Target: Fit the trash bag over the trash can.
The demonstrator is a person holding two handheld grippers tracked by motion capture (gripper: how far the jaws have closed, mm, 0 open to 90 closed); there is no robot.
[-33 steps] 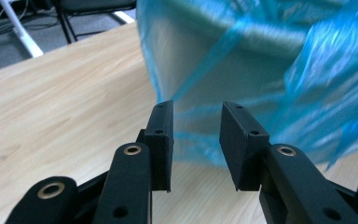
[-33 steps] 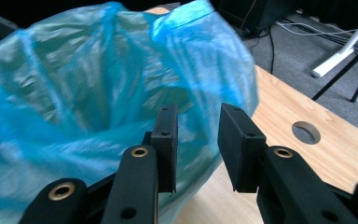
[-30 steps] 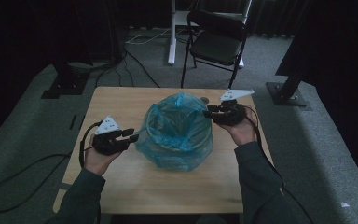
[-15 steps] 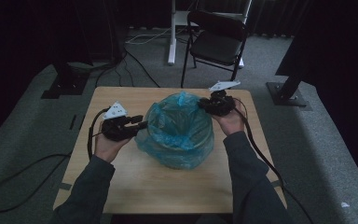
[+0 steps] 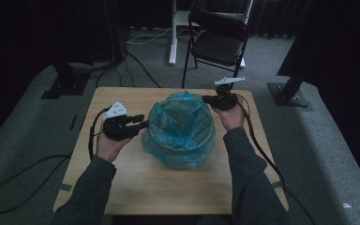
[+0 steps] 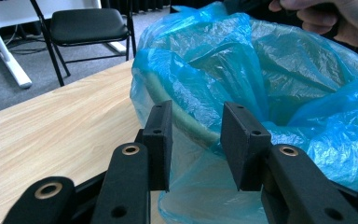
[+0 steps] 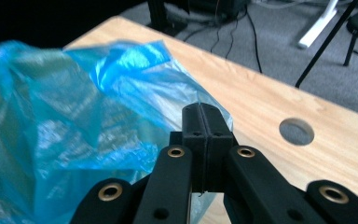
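Dark curtains and grey carpet are surrounding the wooden table (image 5: pixel 122 187) in the high view, with a black folding chair (image 5: pixel 218 40) standing beyond its far edge. At the table's middle a bin (image 5: pixel 180 143) is sitting upright, lined with a blue plastic bag (image 5: pixel 180 122) whose mouth is draping over the rim. You are holding the left gripper (image 5: pixel 143 123) just beside the bag's left side and the right gripper (image 5: pixel 206 99) at its far right edge.

Left gripper view — your jaws are standing spread, with the bag (image 6: pixel 270 84) and the greenish rim of the bin (image 6: pixel 186 119) just ahead of them; nothing is being pinched yet.

Right gripper view — your jaws have just been closing and are now pressed together; the bag's (image 7: pixel 74 116) edge is lying right at the pads, and a fold of film appears to be caught between them, though the film is too thin to be sure. A round hole (image 7: pixel 296 131) is showing in the tabletop beyond.

Judged from this, the liner is already seated over most of the rim; the right-hand grip is made, while the left-hand grip and the final pull or tidy of the edge are remaining.
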